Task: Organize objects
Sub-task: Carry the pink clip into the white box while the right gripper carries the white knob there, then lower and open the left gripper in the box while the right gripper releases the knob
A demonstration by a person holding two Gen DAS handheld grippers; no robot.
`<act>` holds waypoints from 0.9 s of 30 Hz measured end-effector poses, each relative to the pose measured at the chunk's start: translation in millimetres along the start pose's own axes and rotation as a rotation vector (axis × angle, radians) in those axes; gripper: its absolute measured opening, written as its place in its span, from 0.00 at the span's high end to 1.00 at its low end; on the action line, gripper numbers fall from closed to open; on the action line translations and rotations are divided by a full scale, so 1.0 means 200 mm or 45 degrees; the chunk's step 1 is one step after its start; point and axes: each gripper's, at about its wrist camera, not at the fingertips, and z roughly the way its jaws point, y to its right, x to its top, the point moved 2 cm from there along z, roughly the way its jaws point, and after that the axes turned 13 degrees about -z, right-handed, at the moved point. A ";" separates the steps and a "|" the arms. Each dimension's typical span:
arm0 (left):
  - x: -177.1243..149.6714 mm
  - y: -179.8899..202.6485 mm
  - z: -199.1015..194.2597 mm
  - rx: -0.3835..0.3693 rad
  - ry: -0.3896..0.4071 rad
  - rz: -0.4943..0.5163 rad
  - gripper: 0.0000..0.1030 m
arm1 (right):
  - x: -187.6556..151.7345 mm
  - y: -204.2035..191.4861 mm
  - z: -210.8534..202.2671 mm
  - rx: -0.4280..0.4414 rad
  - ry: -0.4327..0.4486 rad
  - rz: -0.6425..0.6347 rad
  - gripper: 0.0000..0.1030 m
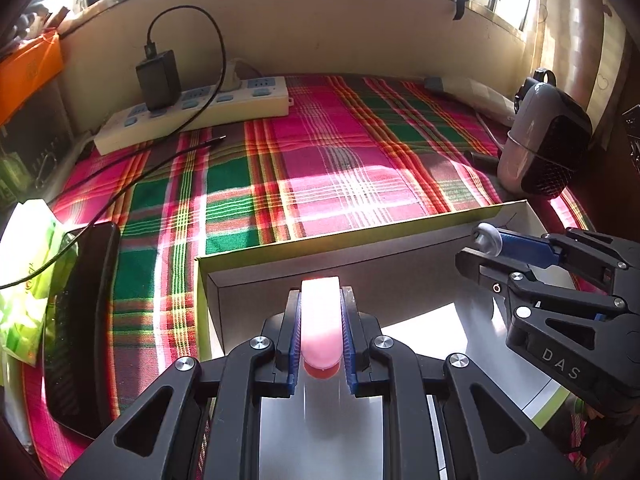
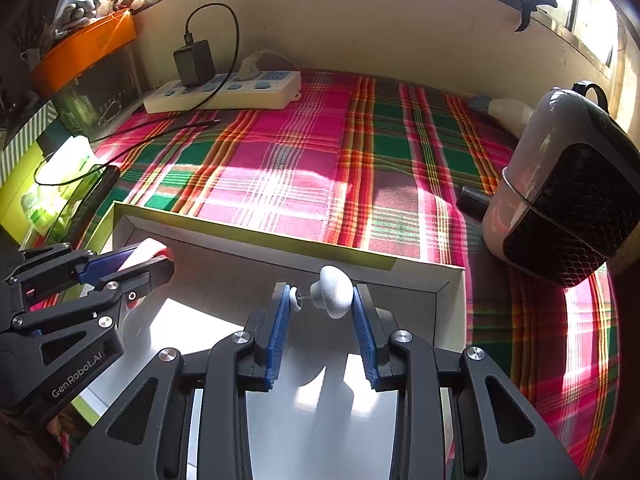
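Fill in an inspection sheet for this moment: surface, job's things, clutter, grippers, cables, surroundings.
Surface: pink-green plaid cloth.
Job's things: shallow white cardboard box; translucent pink bar; grey mushroom-shaped knob.
Clutter: grey-black handheld device; green packet.
Grippers: left gripper shut on bar; right gripper shut on knob; both over box.
Cables: white power strip, black charger, loose black cable.
Surroundings: beige wall; orange box.
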 end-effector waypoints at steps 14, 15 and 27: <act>0.00 0.01 0.02 0.043 0.015 0.022 0.84 | 0.00 0.02 0.04 -0.005 -0.029 0.013 0.68; 0.01 0.01 0.02 0.046 0.015 0.025 0.84 | -0.01 0.02 0.04 -0.007 -0.029 0.013 0.68; 0.01 0.00 0.01 0.032 0.005 -0.004 0.76 | -0.01 0.02 0.05 0.007 -0.032 0.038 0.55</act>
